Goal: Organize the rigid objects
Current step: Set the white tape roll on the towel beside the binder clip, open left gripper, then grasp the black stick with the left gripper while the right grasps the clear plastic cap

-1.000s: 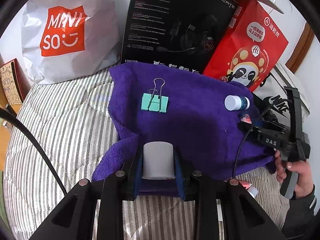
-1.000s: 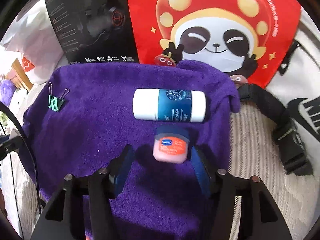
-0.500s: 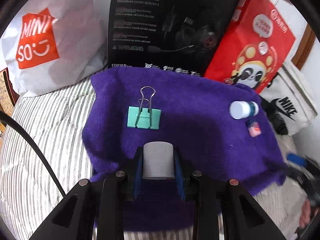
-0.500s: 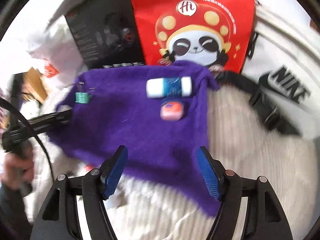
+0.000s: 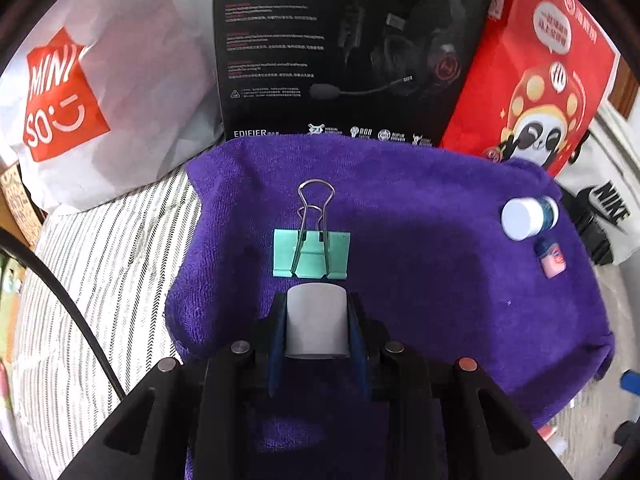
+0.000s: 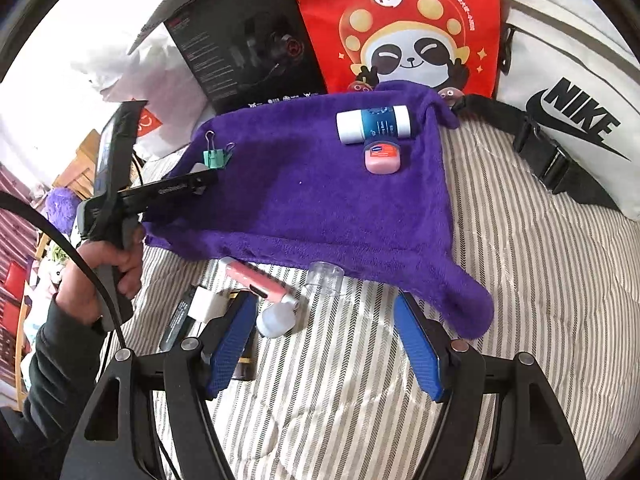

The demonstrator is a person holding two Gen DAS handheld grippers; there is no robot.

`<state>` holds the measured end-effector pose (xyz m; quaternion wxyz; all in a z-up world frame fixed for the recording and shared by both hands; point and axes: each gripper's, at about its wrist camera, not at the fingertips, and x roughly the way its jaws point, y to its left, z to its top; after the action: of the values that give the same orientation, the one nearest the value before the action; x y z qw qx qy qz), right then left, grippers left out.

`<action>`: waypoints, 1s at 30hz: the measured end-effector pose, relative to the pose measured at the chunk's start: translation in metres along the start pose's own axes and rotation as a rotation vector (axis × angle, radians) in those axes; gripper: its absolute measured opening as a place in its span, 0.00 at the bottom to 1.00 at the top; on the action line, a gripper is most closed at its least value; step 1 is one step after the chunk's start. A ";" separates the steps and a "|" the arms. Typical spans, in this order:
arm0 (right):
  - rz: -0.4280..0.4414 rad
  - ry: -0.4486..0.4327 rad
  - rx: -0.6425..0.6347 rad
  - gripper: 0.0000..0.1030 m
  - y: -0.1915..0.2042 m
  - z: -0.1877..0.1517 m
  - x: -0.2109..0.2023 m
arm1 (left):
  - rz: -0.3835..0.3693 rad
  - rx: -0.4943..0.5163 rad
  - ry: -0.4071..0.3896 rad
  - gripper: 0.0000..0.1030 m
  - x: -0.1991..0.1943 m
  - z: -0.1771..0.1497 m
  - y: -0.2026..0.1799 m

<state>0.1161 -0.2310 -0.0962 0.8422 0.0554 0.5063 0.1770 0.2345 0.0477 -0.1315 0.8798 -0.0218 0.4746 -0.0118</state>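
— Two claws: what has each got?
— Left gripper (image 5: 316,330) is clenched on a grey cylinder (image 5: 316,320), just at six o'clock of the green binder clip (image 5: 311,254) on the purple towel (image 5: 420,272). Right gripper (image 6: 326,344) hangs released over the striped bedding (image 6: 500,280); its jaws have just been widening, nothing between them. A clear cap (image 6: 325,276), perhaps, lies at its twelve.

Left claw (image 5: 316,326) clamped on grey cylinder (image 5: 316,320); right claw (image 6: 326,344) agape, empty, jaws just widened, apparently hovering.

Looks like a home bedroom: striped quilted bedding (image 6: 500,280) underneath, shopping bags (image 5: 100,100) and a headset box (image 5: 340,48) propped along the far side.
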 end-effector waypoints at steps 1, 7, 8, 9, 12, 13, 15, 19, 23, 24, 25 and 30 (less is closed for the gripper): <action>-0.005 -0.003 0.000 0.69 0.000 0.000 -0.001 | 0.009 0.009 0.002 0.27 0.000 0.000 -0.002; -0.013 -0.015 0.028 0.69 -0.004 -0.004 -0.012 | 0.048 0.045 0.006 0.29 0.000 -0.002 -0.009; -0.021 -0.016 0.028 0.69 -0.004 -0.006 -0.014 | 0.046 0.042 0.011 0.32 -0.001 -0.002 -0.009; -0.031 -0.014 0.028 0.69 -0.004 -0.008 -0.015 | 0.041 0.041 0.016 0.39 -0.003 -0.003 -0.010; -0.052 -0.008 0.022 0.69 -0.005 -0.015 -0.016 | 0.037 0.061 0.033 0.52 -0.005 -0.008 -0.015; -0.057 -0.006 0.023 0.69 -0.006 -0.017 -0.017 | 0.044 0.062 0.028 0.52 -0.007 -0.011 -0.015; -0.057 0.001 0.027 0.69 -0.006 -0.022 -0.018 | 0.041 0.050 0.030 0.52 -0.010 -0.015 -0.014; -0.056 0.009 0.025 0.69 -0.006 -0.030 -0.021 | 0.037 0.036 0.021 0.52 -0.027 -0.023 -0.012; -0.059 0.011 0.017 0.69 -0.004 -0.038 -0.024 | -0.019 0.056 -0.022 0.52 -0.072 -0.034 -0.018; -0.060 0.012 0.018 0.69 -0.004 -0.039 -0.024 | -0.025 0.070 -0.028 0.52 -0.080 -0.038 -0.020; -0.060 0.011 0.020 0.69 -0.004 -0.041 -0.025 | -0.031 0.087 -0.033 0.52 -0.088 -0.041 -0.022; -0.052 0.000 0.036 0.69 -0.002 -0.047 -0.030 | -0.087 0.129 -0.009 0.52 -0.111 -0.072 -0.037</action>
<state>0.0630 -0.2479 -0.0943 0.8454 0.0573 0.5106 0.1462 0.1131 0.0137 -0.0770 0.8802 0.0143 0.4675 -0.0805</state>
